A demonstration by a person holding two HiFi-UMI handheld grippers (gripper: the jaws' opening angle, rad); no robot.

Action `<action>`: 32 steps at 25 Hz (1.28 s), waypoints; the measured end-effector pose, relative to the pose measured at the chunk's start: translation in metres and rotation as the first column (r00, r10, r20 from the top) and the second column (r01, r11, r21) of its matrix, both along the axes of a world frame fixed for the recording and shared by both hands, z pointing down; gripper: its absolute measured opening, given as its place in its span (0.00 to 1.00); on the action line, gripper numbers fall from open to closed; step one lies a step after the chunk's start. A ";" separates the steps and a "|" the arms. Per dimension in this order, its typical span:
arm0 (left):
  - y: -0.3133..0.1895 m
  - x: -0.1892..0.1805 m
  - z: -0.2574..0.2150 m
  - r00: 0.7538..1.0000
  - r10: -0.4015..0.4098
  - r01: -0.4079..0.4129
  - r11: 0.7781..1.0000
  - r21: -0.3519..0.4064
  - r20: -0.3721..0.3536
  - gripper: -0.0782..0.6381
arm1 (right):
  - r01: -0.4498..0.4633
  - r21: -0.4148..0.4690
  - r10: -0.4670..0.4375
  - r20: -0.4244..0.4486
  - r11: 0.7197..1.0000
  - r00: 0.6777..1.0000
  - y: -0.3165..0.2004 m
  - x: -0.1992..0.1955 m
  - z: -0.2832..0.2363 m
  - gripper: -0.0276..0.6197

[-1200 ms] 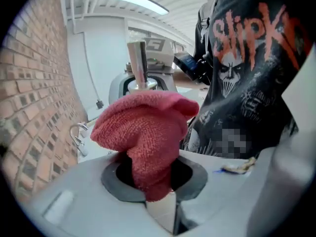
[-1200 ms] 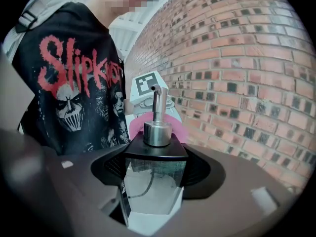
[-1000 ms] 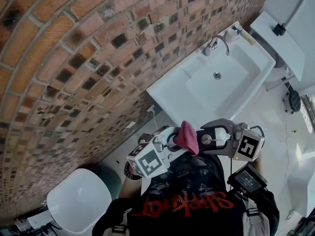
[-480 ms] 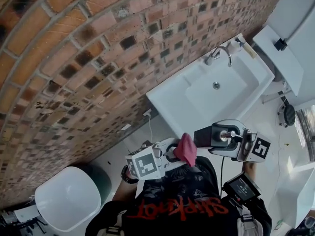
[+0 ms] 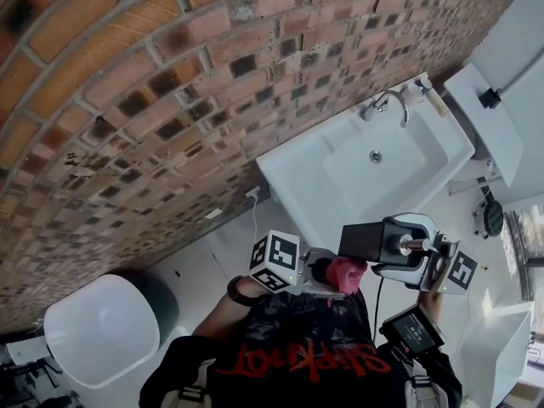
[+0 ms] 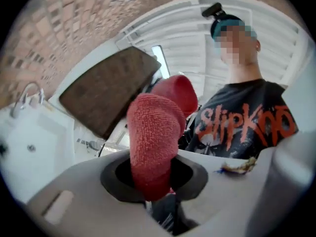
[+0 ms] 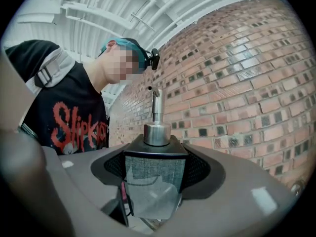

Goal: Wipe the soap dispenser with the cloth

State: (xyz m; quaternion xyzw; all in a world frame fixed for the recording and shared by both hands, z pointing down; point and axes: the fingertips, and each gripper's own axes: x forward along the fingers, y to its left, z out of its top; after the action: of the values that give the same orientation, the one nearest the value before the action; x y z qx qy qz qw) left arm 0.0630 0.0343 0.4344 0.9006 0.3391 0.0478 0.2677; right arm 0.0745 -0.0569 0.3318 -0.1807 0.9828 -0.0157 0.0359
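The soap dispenser point(image 5: 370, 240) is a dark square bottle with a metal pump point(image 5: 414, 245), and it lies on its side in front of the person's chest. My right gripper point(image 5: 398, 246) is shut on it. In the right gripper view its grey body point(image 7: 154, 179) fills the space between the jaws of the right gripper point(image 7: 153, 181), with the pump point(image 7: 157, 127) standing up. My left gripper point(image 5: 327, 274) is shut on a red cloth point(image 5: 345, 274) just below the bottle. In the left gripper view the cloth point(image 6: 154, 132) bulges out of the left gripper point(image 6: 153, 181) beside the dark bottle point(image 6: 108, 93). Whether the two touch, I cannot tell.
A white sink point(image 5: 340, 177) with a chrome tap point(image 5: 387, 102) is fixed to the brick wall point(image 5: 170, 75). A small white bottle point(image 5: 416, 87) stands at its back corner. A white toilet point(image 5: 102, 330) is at the lower left, a white cabinet point(image 5: 501, 83) at the upper right.
The right gripper has lifted the dispenser higher. The left gripper has rolled, so its marker cube faces another way, and it has brought the cloth in under the bottle.
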 end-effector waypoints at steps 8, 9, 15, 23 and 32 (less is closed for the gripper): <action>-0.059 -0.010 0.114 0.841 -0.332 0.221 0.932 0.288 0.427 0.24 | -0.076 -0.004 0.075 -0.163 0.997 0.984 -0.009 0.008 0.007 0.51; -0.067 -0.013 0.116 0.823 -0.372 0.243 0.913 0.327 0.429 0.24 | -0.090 -0.024 0.084 -0.190 0.996 0.978 -0.012 0.008 0.017 0.51; -0.143 -0.028 0.031 0.696 -0.714 0.523 0.572 0.632 0.071 0.24 | -0.066 -0.132 0.040 -0.194 0.989 0.980 -0.009 -0.012 0.051 0.51; -0.162 -0.008 0.004 0.703 -0.682 0.271 -0.003 0.963 -0.200 0.24 | 0.086 -0.123 -0.085 0.015 0.989 0.996 0.010 -0.033 0.019 0.51; -0.116 -0.001 0.041 0.812 -0.571 0.180 0.048 0.983 -0.121 0.24 | 0.047 -0.119 -0.024 0.185 0.992 0.982 0.003 0.001 -0.011 0.51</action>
State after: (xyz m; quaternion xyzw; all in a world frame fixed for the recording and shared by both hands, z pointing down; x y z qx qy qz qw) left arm 0.0620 -0.0817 0.4757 0.8901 -0.0708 0.3171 -0.3194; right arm 0.0759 -0.0537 0.3213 -0.1626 0.9755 -0.0934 0.1148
